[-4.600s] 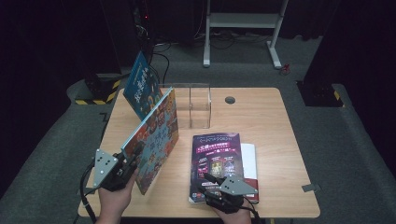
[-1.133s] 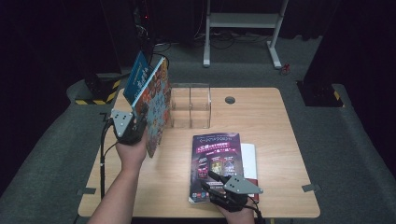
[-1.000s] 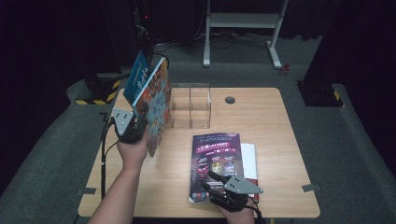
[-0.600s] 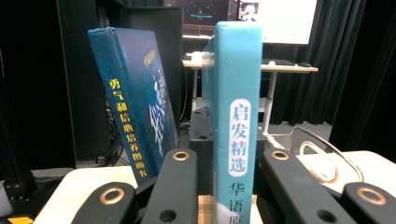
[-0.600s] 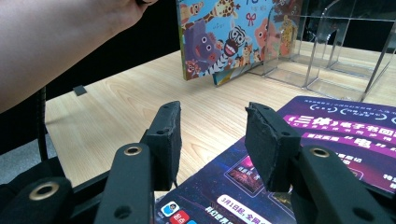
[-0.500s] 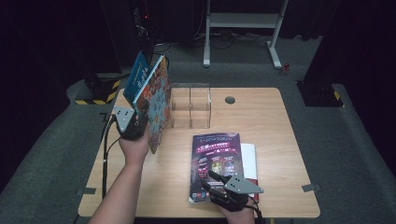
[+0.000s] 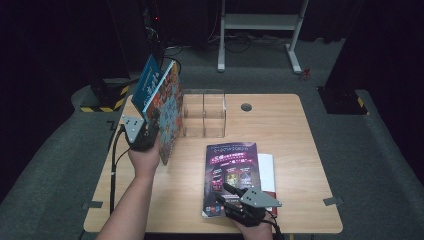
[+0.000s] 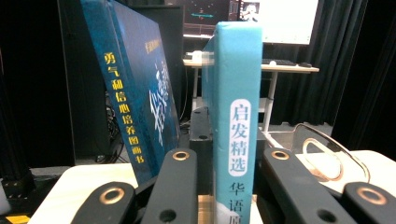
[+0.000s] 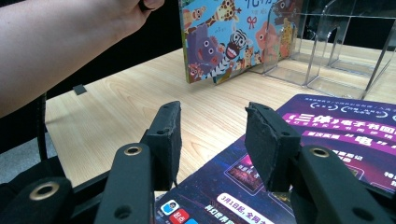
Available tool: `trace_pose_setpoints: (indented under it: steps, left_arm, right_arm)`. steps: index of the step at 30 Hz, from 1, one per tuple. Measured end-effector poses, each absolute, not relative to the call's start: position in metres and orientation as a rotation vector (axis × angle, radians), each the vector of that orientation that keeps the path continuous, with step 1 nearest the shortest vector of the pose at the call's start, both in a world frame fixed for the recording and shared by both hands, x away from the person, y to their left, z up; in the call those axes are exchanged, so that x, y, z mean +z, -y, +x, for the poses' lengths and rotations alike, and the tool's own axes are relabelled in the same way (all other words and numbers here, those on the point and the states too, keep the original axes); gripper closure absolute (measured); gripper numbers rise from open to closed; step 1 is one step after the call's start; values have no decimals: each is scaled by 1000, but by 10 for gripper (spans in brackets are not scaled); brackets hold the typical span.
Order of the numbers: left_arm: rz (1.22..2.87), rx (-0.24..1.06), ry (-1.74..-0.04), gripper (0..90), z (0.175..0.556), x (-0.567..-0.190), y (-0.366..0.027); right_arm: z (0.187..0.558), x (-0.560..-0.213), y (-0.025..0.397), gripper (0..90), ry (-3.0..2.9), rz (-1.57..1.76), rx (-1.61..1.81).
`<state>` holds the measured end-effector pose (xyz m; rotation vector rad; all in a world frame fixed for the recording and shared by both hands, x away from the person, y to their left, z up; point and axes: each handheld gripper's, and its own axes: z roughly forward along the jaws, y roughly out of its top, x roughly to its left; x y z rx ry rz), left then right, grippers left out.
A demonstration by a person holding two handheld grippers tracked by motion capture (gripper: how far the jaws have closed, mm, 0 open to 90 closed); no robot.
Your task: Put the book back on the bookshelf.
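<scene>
**Picture book held upright at the left of the clear stand**

My left gripper (image 7: 146,136) is clamped on the spine edge of the picture book (image 7: 170,110). In the left gripper view both black jaws press flat on the two sides of the teal spine (image 8: 233,116), which runs straight up between them. The book stands upright on its lower edge on the table (image 7: 295,130), cartoon-animal cover facing right, just beside the left wall of the clear acrylic stand (image 7: 204,114); I cannot tell whether cover and wall touch. Behind it, to the left, a blue book (image 7: 149,86) leans tilted, close against the held one.

My right gripper (image 7: 239,201) rests low at the near table edge over the purple magazine (image 7: 231,172), which lies flat on a white book (image 7: 266,170). Its jaws stand apart with nothing between them; the right gripper view shows bare wood and the magazine's corner through the gap
</scene>
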<state>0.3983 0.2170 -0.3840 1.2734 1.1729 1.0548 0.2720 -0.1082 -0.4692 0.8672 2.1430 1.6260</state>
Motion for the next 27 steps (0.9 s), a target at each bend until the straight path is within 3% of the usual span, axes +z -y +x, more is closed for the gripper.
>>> trace_pose_setpoints:
  steps: [27]
  left_arm:
    - [1319,1036,-1149,776,375,-407,-227]
  right_arm:
    - [270,-469,106,557,-2152,858,1617]
